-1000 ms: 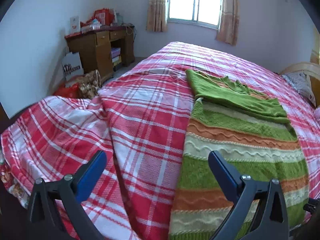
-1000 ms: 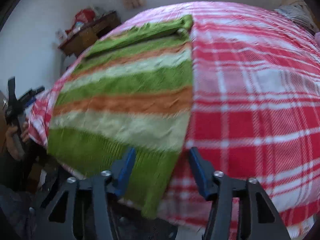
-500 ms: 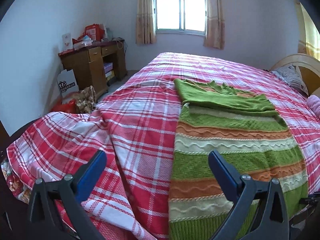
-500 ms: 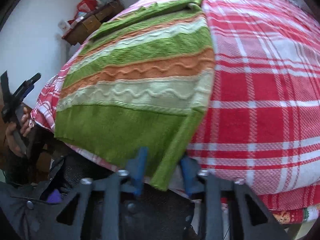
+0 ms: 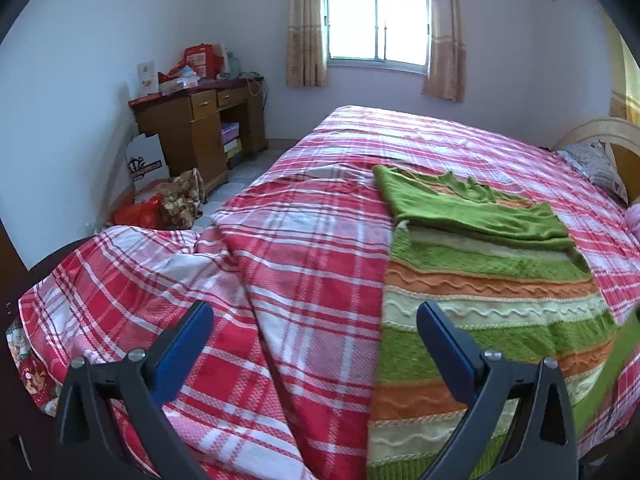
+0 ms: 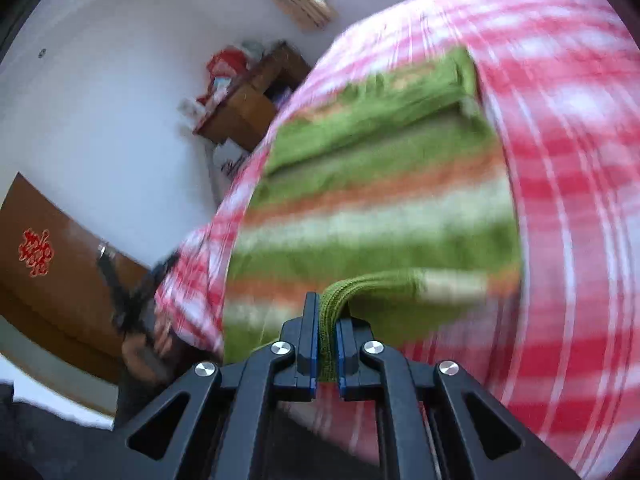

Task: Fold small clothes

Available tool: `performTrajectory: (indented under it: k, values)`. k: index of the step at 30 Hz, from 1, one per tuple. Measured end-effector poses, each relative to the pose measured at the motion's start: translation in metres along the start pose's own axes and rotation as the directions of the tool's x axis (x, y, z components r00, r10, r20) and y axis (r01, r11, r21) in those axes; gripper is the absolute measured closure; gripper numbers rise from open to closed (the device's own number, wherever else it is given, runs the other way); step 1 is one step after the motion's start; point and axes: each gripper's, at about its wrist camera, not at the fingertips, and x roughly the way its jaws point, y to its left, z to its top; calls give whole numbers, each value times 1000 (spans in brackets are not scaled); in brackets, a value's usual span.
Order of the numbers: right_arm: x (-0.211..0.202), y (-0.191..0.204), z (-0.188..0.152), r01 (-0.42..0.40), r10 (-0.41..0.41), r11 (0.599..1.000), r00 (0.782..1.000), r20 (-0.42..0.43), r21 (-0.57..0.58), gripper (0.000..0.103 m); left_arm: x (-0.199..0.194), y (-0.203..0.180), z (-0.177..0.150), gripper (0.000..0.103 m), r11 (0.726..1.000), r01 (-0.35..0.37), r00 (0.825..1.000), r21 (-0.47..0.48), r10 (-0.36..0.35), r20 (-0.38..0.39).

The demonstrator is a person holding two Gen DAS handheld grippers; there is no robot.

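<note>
A green, orange and cream striped knitted sweater [image 5: 484, 292] lies flat on the red plaid bed, its sleeves folded across the far end. My left gripper [image 5: 314, 320] hangs open over the bedspread beside the sweater's left edge, nothing between its fingers. In the right wrist view my right gripper [image 6: 326, 336] is shut on the green hem of the sweater [image 6: 372, 216], and the pinched corner is lifted off the bed. That raised corner shows as a green strip at the right edge of the left wrist view.
The plaid bedspread [image 5: 304, 248] covers the whole bed and bunches at the near left. A wooden desk [image 5: 200, 124] with clutter stands by the far wall, bags on the floor beside it. A pillow [image 5: 596, 164] and headboard lie far right. A hand [image 6: 160, 340] holds the other gripper at the bed's corner.
My right gripper closed on the sweater's green hem corner and rose with it, turning. The left gripper stayed open and barely shifted.
</note>
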Motion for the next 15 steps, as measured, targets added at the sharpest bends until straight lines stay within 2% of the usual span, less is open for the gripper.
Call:
performTrajectory:
  k: [3,7,11,13,15]
  values:
    - [15,-18,40,40,-42,999,997,59,36,97,1,7,1,0,1000,-8,1000,-3,8,-7]
    - [37,-46,69,110,-119,989,988,97,94,97,3,15,-1,0,1000,-5,1000,8,5,-19]
    - [61,-77,72,164,-177,975,981,79,153,97,6,15,-4,0,997,72,997,21,-71,-42]
    - [71,-81,67,191,-201,971,978,57,144,97,8,8,-7,0,990,131,990,44,-128,-58]
    - [74,-80,63,204,-213,972,975,67,120,97,14,-4,-8,0,985,158,986,73,-153,-67]
